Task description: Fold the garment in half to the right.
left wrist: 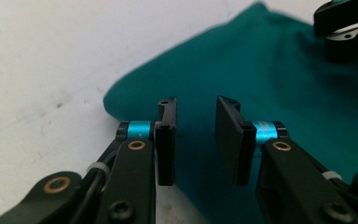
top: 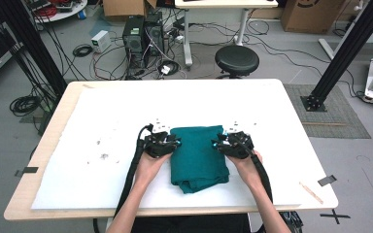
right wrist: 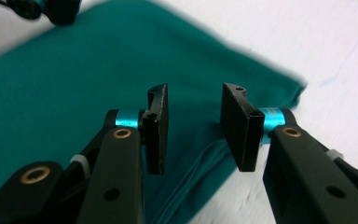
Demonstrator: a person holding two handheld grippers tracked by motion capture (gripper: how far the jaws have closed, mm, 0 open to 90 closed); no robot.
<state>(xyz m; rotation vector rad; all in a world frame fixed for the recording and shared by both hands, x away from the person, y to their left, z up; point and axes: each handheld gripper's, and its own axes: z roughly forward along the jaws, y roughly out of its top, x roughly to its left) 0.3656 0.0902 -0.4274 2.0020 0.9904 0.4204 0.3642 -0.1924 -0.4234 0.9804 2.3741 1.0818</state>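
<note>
So the teal cloth (top: 197, 158) is sitting around the middle of the counter (top: 291, 111), toward the near edge, already folded down into a compact, chunky rectangle with a few layers stacked up. The near end looks a bit lumpy and rounded, so I'd guess the folding is mostly done but maybe wants one more fold or a bit of tidying. Hard to call it finished from this.

The left gripper (top: 169, 143) is at the cloth's left edge near its far corner, and the right gripper (top: 222, 143) mirrors it on the right edge. In the left gripper view the jaws stand partly apart with teal cloth beneath and nothing pinched between the pads. Same story in the right gripper view: a moderate gap, the cloth's folded edge lying under it, no grip on anything. So both look let go, hovering right over the fabric.

The counter has a white sheet (top: 97, 160) over it with a few dark smudges on the left, light wood showing round the edges. Beyond the far edge there's a black stool (top: 236, 59), a couple of PC towers (top: 143, 36) in a tangle of cables on a grey floor, plus black frame posts on either side.
</note>
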